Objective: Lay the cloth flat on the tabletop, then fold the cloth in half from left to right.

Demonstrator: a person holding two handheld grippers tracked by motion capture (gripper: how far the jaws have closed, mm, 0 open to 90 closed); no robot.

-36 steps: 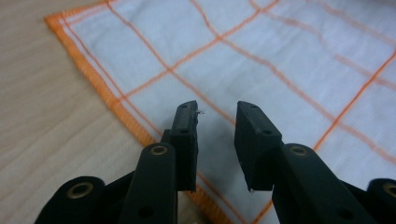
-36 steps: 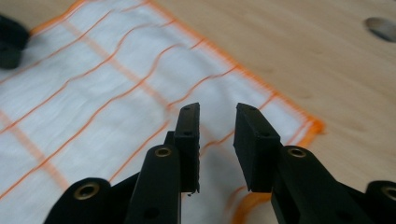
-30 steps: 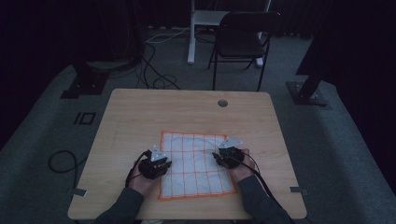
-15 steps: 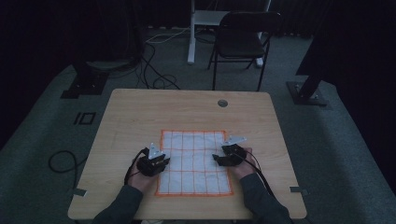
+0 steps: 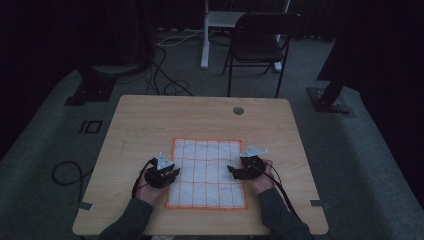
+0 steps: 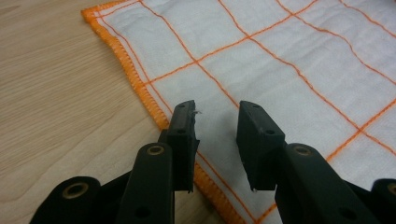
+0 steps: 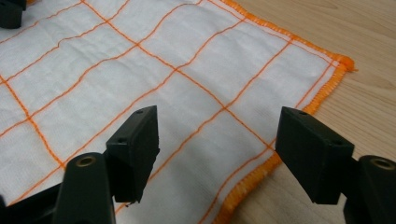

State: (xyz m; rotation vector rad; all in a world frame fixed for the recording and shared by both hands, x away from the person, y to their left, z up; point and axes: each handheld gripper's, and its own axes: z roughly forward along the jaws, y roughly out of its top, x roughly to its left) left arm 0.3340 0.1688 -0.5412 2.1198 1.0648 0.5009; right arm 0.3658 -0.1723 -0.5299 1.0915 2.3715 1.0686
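A white cloth (image 5: 207,172) with an orange grid and orange hem lies flat on the wooden table (image 5: 150,125). My left gripper (image 5: 167,176) rests at the cloth's left edge. In the left gripper view, my left gripper (image 6: 217,112) hovers over the hem of the cloth (image 6: 280,60); its jaws stand apart, have just been opening, and hold nothing. My right gripper (image 5: 239,172) sits at the cloth's right edge. In the right gripper view, my right gripper (image 7: 219,126) stands wide over the cloth (image 7: 116,70); its jaws have just been opening too, with nothing pinched.
A round cable hole (image 5: 238,110) sits near the table's far edge. Beyond the table stand a dark folding chair (image 5: 262,40), a white post (image 5: 205,35) and floor cables (image 5: 167,85). Bare wood (image 7: 327,28) borders the cloth.
The cloth has gone from slightly skewed to square and flat, its near edge a little farther from the table front. Both hands stay about where they were.
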